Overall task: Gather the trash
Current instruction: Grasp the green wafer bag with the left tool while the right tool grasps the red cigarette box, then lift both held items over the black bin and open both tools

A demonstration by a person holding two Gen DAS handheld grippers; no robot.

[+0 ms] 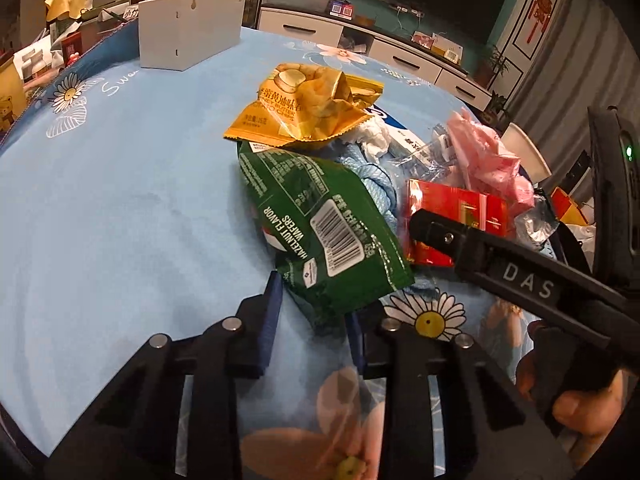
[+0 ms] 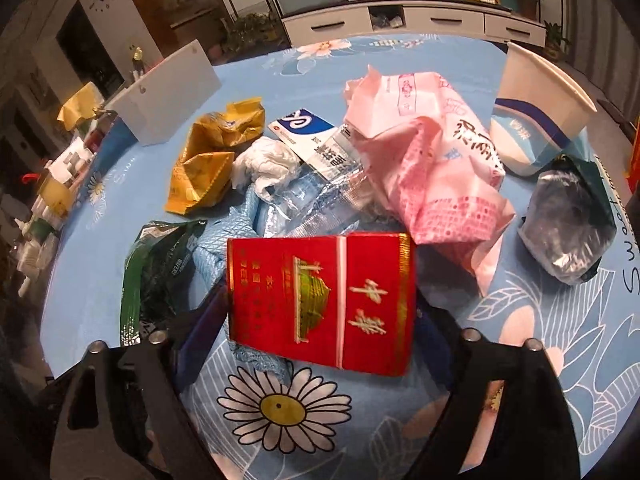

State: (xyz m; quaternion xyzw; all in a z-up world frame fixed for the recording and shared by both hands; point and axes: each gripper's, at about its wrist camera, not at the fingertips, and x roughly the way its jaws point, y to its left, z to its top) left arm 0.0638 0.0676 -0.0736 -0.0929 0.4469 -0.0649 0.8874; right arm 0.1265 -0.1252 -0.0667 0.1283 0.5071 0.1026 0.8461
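Early stage: left tongs (image 1: 310,312) part-open around green wafer bag (image 1: 324,236), right tongs (image 2: 320,320) bracketing red carton (image 2: 320,300), grip on either unconfirmed; pile still on counter (image 1: 120,208).

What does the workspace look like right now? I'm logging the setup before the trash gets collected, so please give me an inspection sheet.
Surface: blue floral tablecloth, covering the table.
Job's things: green wafer bag, yellow chip bag, red cigarette pack, pink wrapper, white tissue, paper cup on its side, silver-lined bag, clear plastic, all heaped together.
Clutter: white box standing at the far edge.
Grippers: left hand-held gripper open around the wafer bag's corner; right hand-held gripper open around the cigarette pack.
Cables: wires on the TV cabinet.
Surroundings: living room, television, crowded side shelf.
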